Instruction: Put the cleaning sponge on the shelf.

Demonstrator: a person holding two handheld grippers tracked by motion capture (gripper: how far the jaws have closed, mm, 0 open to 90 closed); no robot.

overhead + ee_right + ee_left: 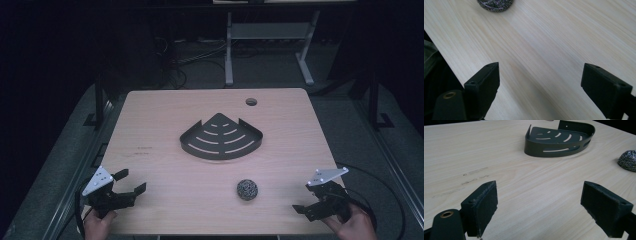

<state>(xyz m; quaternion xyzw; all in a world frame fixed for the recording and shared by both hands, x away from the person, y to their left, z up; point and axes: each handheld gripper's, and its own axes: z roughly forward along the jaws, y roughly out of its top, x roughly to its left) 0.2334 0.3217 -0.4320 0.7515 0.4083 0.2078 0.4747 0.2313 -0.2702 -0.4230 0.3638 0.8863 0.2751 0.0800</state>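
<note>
A dark metal corner shelf [221, 138] with curved slots lies in the middle of the light wooden table [165, 115]. A round steel-wool scrubber [247, 189] rests in front of it, toward the right. My left gripper [131, 181] sits at the table's front left corner, held by a hand. It is open with nothing between its pads. In the left gripper view the shelf [560, 141] lies ahead and the scrubber [627, 160] is at the right edge. My right gripper [306, 198] is at the front right corner, open and empty, with the scrubber [495, 4] ahead of its wide jaws.
A round cable hole [251, 102] is near the table's far edge. Behind the table stands a white metal frame [270, 45], with cables on the dark floor. In the right gripper view the table's front edge [446, 65] runs just left of the jaws.
</note>
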